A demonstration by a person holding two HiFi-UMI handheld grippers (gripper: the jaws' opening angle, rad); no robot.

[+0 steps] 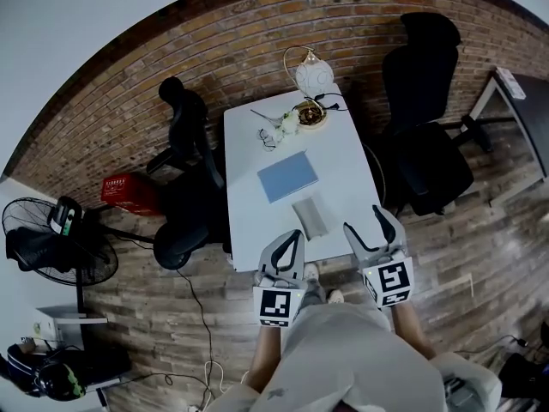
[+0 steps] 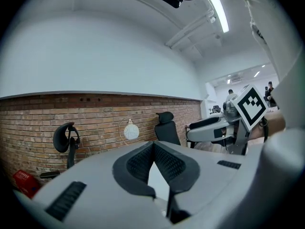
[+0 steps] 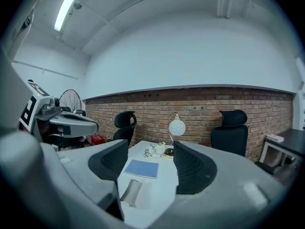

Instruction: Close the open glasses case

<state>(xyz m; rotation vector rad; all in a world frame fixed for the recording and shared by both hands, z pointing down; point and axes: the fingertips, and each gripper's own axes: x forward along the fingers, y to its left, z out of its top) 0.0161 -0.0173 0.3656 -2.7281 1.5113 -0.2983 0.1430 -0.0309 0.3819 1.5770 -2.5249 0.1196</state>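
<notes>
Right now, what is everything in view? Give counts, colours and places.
table: one, white, centre, far end toward the brick wall
glasses case: one, grey, near the table's front edge
notebook: one, blue, mid-table beyond the case
globe lamp: one, white, table's far end
eyeglasses: one pair, thin frame, near the lamp
office chairs: two, black, left and right of the table
box: one, red, floor at left
fan: one, black, far left
left gripper: grey, jaws together, empty
right gripper: grey, jaws apart, empty
</notes>
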